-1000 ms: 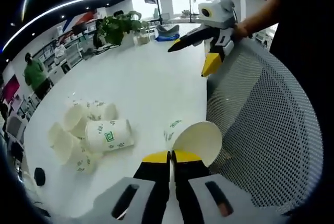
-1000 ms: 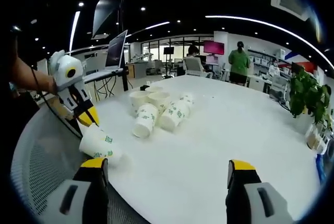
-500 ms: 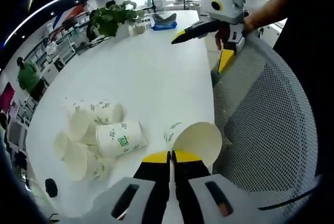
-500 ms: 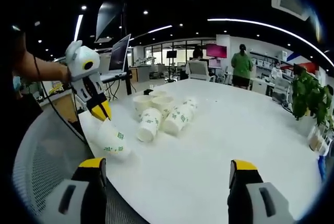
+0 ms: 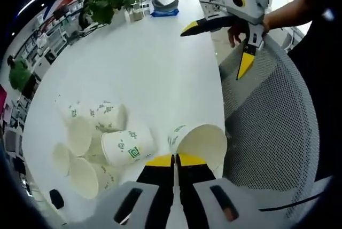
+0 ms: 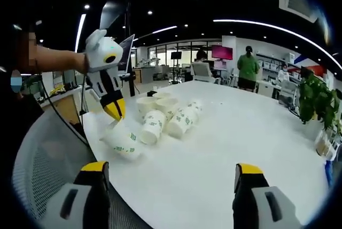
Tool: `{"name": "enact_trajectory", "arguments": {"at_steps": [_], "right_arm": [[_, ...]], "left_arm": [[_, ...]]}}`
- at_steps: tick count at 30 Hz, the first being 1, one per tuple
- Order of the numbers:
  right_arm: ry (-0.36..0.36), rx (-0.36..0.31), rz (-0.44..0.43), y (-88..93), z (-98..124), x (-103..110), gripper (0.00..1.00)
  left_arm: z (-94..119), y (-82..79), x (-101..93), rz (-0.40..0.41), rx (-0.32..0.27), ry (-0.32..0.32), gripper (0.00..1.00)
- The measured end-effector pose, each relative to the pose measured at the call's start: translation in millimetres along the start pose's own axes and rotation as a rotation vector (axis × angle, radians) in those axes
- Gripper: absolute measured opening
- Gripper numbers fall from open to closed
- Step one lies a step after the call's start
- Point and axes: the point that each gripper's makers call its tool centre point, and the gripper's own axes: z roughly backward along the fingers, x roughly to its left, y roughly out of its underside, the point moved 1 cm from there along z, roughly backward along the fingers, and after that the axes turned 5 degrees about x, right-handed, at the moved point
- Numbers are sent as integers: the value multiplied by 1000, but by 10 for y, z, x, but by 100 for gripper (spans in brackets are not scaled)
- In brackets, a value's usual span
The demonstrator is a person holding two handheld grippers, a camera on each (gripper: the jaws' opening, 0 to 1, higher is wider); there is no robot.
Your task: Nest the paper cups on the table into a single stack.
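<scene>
My left gripper point(image 5: 175, 159) is clenched on the rim of one paper cup point(image 5: 200, 142), its yellow-tipped jaws pressed together on the cup's lip; in the right gripper view the same left gripper point(image 6: 115, 110) hangs above the table's near edge with that held cup point(image 6: 122, 139) tilted, mouth up toward the jaws. My right gripper point(image 6: 166, 173) is released, jaws spread wide with nothing between them; in the left gripper view it point(image 5: 216, 45) hovers over the table's far edge, one jaw over the white top and the other pointing down past the rim.

The rest of the cups lie in a loose pile point(image 5: 93, 143) on their sides near the left edge of the white table point(image 5: 160, 69); in the right gripper view this pile point(image 6: 163, 114) sits just beyond the held cup. Each cup is white with green printing and a small square green logo; I cannot read any lettering. The open mouths I can see look empty.

A grey mesh chair back point(image 5: 272, 127) stands just beside the table edge, right by the held cup. A potted plant point(image 5: 109, 5) and a blue object point(image 5: 164, 9) rest toward the far corner. A person in a green top point(image 6: 247, 64) stands past the far end
</scene>
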Motion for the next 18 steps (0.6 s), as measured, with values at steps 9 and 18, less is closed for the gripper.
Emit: {"name": "enact_trajectory", "arguments": {"at_steps": [9, 18], "right_arm": [[-1, 6, 3, 6, -5, 12, 98], [-4, 14, 6, 11, -5, 29, 98]], "left_arm": [[-120, -22, 136, 66, 76, 44, 0], [-149, -56, 255, 217, 71, 43, 0]]}}
